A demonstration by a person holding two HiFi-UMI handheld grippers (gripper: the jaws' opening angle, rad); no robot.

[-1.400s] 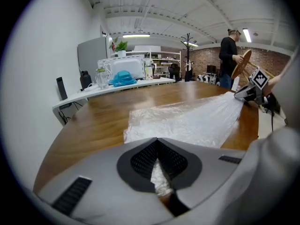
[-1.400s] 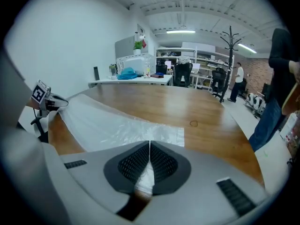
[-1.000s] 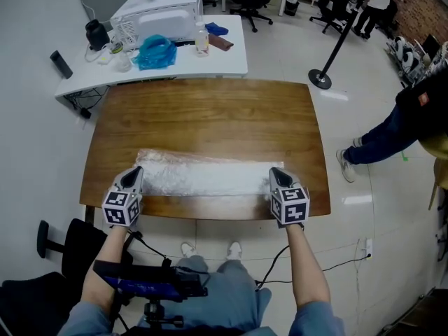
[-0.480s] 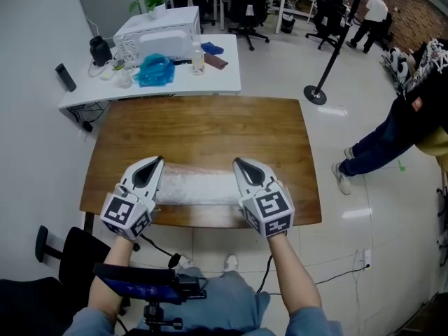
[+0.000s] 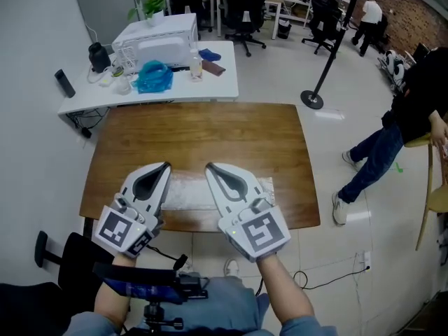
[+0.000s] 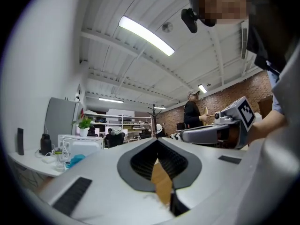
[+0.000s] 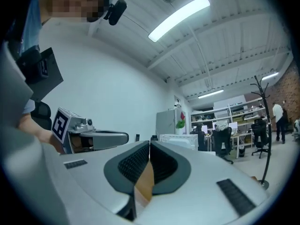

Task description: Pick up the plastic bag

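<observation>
The clear plastic bag lies flat on the brown wooden table, near its front edge. Both grippers hang well above it, side by side and close to the camera. My left gripper covers the bag's left end, and my right gripper covers its middle. Each is shut, tips touching, with no plastic showing between the jaws. The left gripper view shows my left gripper pointing level across the room, with only table brown in the gap behind its tips. The right gripper view shows the same for my right gripper.
Behind the brown table stands a white table carrying a white appliance, a blue bag and a bottle. A stanchion post and a person's legs are at the right. A black chair is at the lower left.
Both grippers have lifted off the bag's two ends at the table's front edge, risen toward the camera and drawn together. The bag still lies on the table.
</observation>
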